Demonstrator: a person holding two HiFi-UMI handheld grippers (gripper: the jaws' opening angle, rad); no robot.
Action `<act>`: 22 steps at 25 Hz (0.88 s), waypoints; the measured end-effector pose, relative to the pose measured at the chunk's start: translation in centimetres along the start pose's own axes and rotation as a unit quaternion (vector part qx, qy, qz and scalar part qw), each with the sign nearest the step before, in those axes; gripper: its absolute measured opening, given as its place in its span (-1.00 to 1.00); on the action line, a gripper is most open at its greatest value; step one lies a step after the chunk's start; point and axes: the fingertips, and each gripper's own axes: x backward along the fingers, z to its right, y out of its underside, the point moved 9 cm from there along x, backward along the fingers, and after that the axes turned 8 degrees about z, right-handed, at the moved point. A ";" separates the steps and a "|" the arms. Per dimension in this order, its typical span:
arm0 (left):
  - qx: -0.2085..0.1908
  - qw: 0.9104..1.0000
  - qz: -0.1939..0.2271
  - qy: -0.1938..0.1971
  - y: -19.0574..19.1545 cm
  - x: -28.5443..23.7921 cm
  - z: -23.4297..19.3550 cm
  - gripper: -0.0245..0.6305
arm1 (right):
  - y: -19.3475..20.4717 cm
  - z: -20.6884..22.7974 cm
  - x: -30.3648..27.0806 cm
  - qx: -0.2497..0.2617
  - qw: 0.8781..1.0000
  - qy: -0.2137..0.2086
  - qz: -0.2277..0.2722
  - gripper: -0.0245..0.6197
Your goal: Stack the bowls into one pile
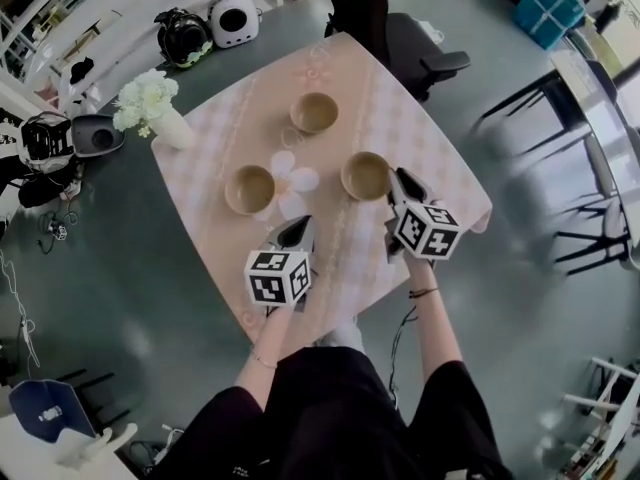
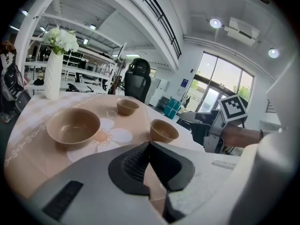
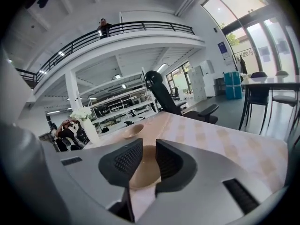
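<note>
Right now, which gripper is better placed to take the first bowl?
Likely right. The right gripper has its jaws apart, with the right bowl in line between them. The left gripper is shut and points beside the left bowl.

Smooth matt bowls (image 1: 250, 189), soft woven cloth tablecloth (image 1: 405, 133)

My head camera looks steeply down on the counter (image 1: 440, 163); cameras on my left tool (image 1: 296, 226) and right tool (image 1: 398, 175) look low and close across that same counter.
</note>
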 end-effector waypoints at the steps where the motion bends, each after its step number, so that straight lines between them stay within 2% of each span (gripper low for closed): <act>1: 0.002 1.000 -0.002 -0.002 0.1 -0.2 0.0 -0.93 | 0.1 0.3 -0.4 -0.001 1.000 0.004 -0.004 -0.71; 5: 0.010 1.000 -0.008 -0.015 0.4 -1.1 -0.2 -0.93 | 0.8 1.2 -1.9 -0.018 1.000 0.006 -0.017 -0.47; 10: 0.015 0.999 -0.008 -0.030 0.4 -1.7 -0.4 -0.93 | 1.8 2.0 -3.7 -0.025 0.999 0.012 -0.041 -0.40; 16: 0.022 0.999 -0.011 -0.044 0.9 -2.2 -0.5 -0.93 | 2.5 2.6 -4.6 -0.034 0.997 0.018 -0.070 -0.41; 22: 0.023 0.998 -0.015 -0.051 1.2 -2.3 -0.2 -0.93 | 3.0 2.9 -4.9 -0.061 0.993 0.016 -0.096 -0.54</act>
